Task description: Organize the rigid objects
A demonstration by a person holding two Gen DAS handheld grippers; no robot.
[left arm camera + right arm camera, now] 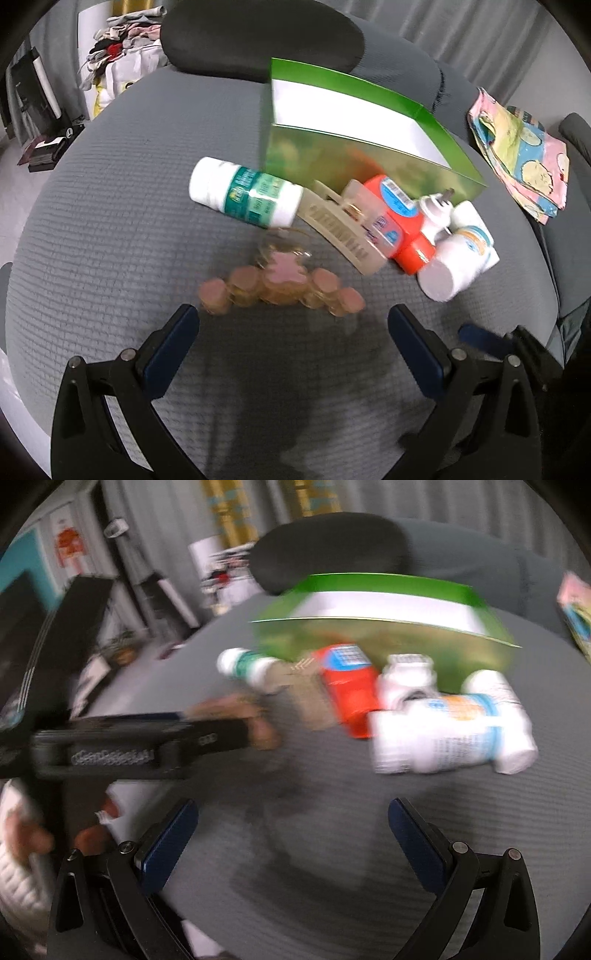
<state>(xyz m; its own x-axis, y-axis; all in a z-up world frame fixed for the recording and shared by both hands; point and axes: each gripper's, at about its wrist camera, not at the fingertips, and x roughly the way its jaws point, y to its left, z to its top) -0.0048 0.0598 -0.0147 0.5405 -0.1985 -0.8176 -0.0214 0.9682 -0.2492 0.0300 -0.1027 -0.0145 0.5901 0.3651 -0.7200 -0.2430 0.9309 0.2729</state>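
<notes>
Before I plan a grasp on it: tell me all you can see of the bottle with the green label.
The green-label bottle is white plastic with a white cap and a teal-green printed wrap. It lies on its side on the grey cushion, cap toward the left, base against the beige hair clip, just in front of the green box. Closed, apparently intact; neither gripper touches it.

free: bare grey surface [110, 229] at 9 o'clock | blocked: bottle pile [402, 229] at 1, green box [369, 147] at 12

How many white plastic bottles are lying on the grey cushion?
3: a green-labelled white bottle left of the green box, and two white bottles right of the orange bottle. Others may be hidden.
</notes>
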